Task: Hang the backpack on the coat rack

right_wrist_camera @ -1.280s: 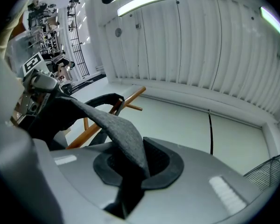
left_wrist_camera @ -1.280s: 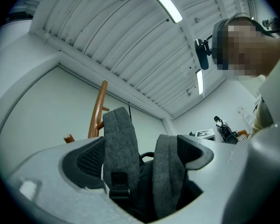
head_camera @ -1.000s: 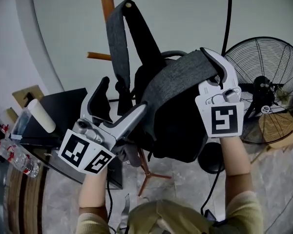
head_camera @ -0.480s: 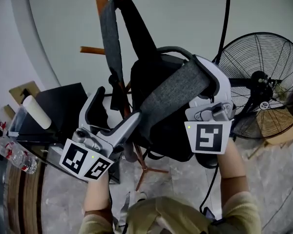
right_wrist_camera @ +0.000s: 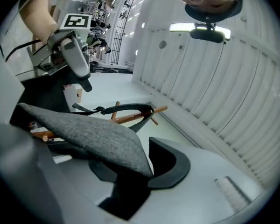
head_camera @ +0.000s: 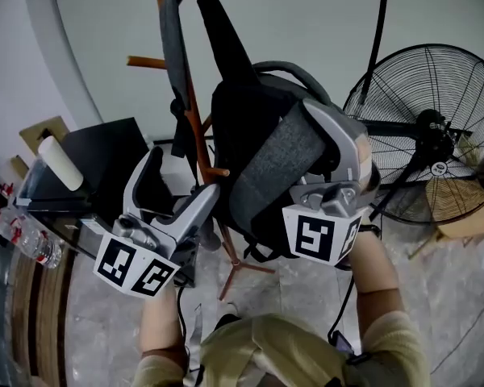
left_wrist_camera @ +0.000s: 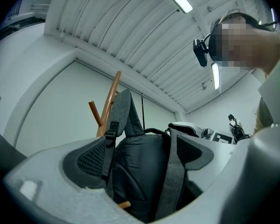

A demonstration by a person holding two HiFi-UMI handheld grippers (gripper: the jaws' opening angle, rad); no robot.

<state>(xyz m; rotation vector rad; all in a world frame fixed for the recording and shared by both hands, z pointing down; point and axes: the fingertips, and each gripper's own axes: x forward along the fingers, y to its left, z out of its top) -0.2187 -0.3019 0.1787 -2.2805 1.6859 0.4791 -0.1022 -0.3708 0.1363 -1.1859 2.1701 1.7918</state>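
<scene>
Task thing: the backpack [head_camera: 250, 160] hangs against the post of the coat rack [head_camera: 143, 61], near its top and well clear of the floor.
Hung strap: the hung strap [head_camera: 176, 47] runs up from the bag and loops over the rack's top end. It looks taut, so it seems to be carrying the weight.
Right gripper: the right gripper [right_wrist_camera: 126, 167] has the grey second strap [head_camera: 274, 160] between its jaws. The jaws have just been opening, and the strap now lies loosely across one jaw, with the other pad standing off it.
Left gripper: the left gripper [head_camera: 183, 174] has its jaws spread wide and grips nothing. It sits just beside the hung strap and the lower side of the bag, which fill the gap in the left gripper view.
Step in hand: letting go after the hang, as I judge it. The bag looks hooked, and the last grip is being released.
Next move: draw the right gripper back along the second strap so it slips out without tugging the bag sideways. Then pull the left gripper clear of the hung strap.
Risk: snagging either strap could lift the loop off the rack's top.
</scene>
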